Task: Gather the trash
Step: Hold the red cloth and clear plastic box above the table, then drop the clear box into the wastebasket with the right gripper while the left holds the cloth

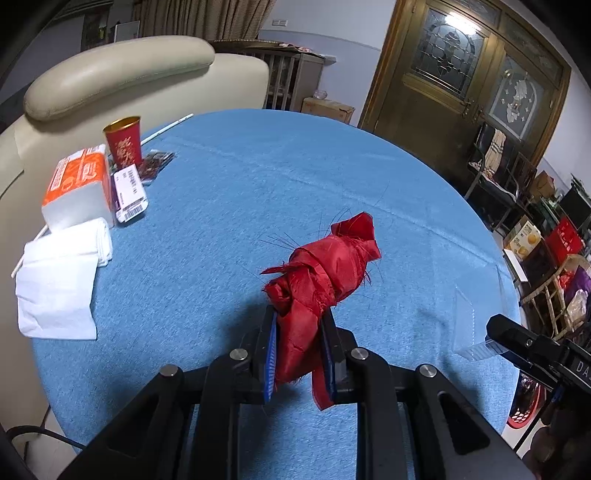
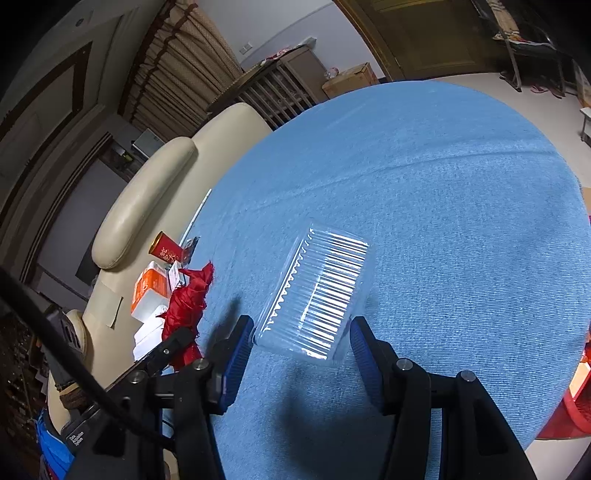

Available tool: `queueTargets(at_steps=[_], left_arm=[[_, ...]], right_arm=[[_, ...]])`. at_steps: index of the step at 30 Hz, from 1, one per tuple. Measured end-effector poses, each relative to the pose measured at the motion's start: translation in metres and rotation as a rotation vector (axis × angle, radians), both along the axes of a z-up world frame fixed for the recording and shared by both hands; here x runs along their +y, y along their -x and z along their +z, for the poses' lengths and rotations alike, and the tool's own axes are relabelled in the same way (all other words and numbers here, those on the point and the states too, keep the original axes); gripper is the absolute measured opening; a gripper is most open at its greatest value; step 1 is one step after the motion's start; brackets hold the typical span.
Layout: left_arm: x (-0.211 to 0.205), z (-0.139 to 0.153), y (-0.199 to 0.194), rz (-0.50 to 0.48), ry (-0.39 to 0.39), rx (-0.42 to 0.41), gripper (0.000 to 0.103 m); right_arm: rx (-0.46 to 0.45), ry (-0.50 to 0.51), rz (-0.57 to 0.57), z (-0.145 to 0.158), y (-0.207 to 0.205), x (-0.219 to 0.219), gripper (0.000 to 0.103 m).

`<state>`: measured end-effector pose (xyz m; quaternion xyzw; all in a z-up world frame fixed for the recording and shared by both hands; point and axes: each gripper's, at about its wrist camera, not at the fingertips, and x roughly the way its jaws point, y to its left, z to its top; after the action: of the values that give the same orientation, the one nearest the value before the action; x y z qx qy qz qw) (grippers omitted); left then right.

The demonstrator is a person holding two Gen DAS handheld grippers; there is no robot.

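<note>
Both pieces of trash are picked up. Left gripper (image 1: 299, 339) is clamped tight on a red cloth bundle (image 1: 325, 273) above the blue table (image 1: 221, 192). Right gripper (image 2: 301, 338), part open, holds a clear plastic tray (image 2: 321, 291) by its near end. Next, carrying both to a bin, probably. A red basket (image 2: 569, 413) at right is cut off by the table edge.

Dim indoor light, sharp focus, glare on door glass (image 1: 456, 22); fisheye bending, black vignetted corners
</note>
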<state>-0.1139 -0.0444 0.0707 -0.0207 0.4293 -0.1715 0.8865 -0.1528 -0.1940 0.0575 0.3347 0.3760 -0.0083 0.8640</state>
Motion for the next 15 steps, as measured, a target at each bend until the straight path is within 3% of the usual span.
queueTargets(at_steps=[15], left_arm=[[-0.071,0.018,0.007,-0.165,-0.017,-0.037,0.022]], right_arm=[[-0.03,0.006,-0.135,0.009,0.045,-0.044,0.057]])
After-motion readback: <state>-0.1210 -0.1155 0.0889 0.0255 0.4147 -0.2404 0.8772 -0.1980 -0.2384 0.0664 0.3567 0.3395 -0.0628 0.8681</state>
